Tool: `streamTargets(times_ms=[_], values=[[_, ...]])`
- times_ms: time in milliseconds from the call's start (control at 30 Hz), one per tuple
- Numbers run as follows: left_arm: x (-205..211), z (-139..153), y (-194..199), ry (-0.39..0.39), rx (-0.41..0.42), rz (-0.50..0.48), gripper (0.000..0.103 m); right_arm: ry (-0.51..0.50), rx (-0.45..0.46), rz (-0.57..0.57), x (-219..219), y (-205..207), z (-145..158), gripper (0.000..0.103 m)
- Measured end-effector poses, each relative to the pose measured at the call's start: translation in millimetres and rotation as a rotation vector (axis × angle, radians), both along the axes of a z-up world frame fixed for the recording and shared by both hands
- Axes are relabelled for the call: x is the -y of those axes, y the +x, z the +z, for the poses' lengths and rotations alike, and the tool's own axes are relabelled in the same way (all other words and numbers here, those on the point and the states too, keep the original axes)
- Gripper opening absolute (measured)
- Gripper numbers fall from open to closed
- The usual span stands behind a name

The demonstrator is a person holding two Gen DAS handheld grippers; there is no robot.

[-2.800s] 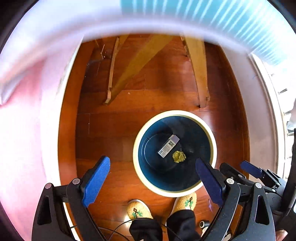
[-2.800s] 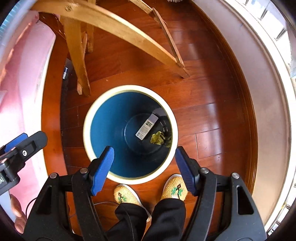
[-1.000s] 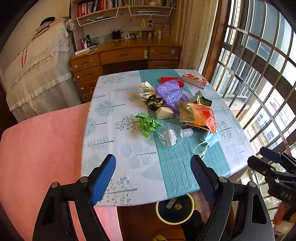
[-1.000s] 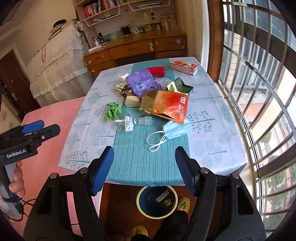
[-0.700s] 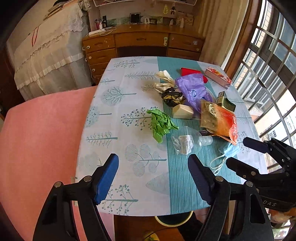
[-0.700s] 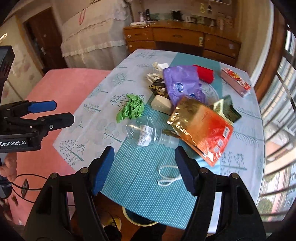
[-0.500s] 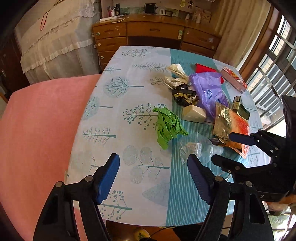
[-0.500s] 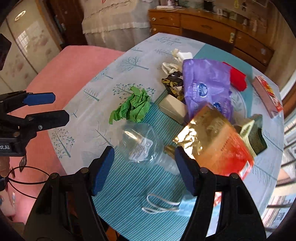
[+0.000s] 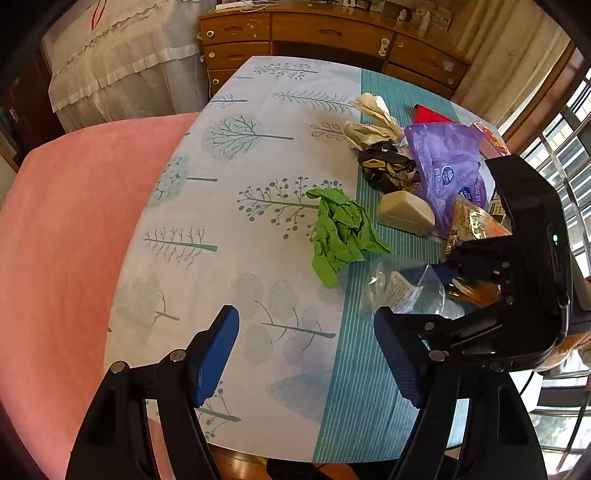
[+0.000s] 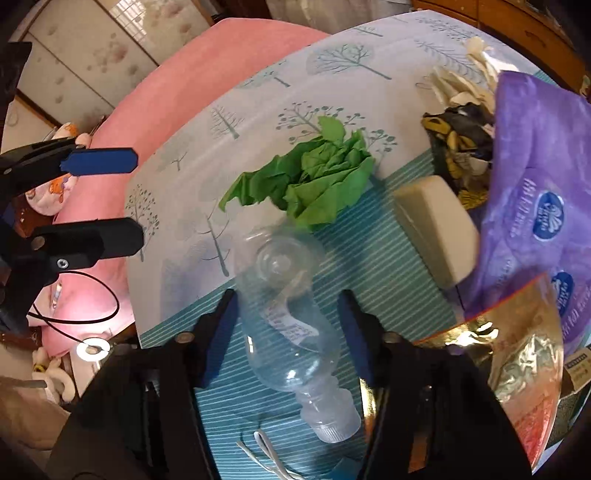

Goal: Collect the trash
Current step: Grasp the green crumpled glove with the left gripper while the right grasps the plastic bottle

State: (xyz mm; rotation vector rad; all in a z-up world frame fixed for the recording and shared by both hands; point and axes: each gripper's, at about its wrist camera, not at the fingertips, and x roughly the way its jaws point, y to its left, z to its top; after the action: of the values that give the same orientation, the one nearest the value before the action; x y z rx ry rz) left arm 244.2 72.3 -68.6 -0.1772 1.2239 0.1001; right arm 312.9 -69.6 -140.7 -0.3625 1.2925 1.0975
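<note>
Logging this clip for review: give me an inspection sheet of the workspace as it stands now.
Surface: table under a tree-print cloth with a teal striped runner.
Job's things: clear plastic bottle on its side; crumpled green paper beside it.
Clutter: purple bag, gold-orange pouch, beige block, dark wrapper, cream wrappers, white loops by the bottle's neck.
Grippers: right tongs closing around the bottle, left pad at its side, right pad apart; left tongs open over bare cloth, empty.
Cables: black cable below the left tongs.
Surroundings: pink cover, wooden dresser, barred window.
</note>
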Motion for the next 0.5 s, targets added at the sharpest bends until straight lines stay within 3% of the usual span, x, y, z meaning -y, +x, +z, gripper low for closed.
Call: streamTargets(times_ms=[133,267,500], values=[[-0.2,1.2,10.7,-0.011,0.007,0.017,0.078,0.003,0.051,-0.019,5.5,-5.9,6.6,0.036],[-1.4,3.3,26.6,-0.037,0.024,0.038,0.078,0.072,0.022,-0.151,24.9,0.4,25.9,0.02],[3.0,-12.2,65.7,-0.102,0.006,0.093,0.078,0.131,0.023,-0.357,48.1,17.8,51.0,0.019]])
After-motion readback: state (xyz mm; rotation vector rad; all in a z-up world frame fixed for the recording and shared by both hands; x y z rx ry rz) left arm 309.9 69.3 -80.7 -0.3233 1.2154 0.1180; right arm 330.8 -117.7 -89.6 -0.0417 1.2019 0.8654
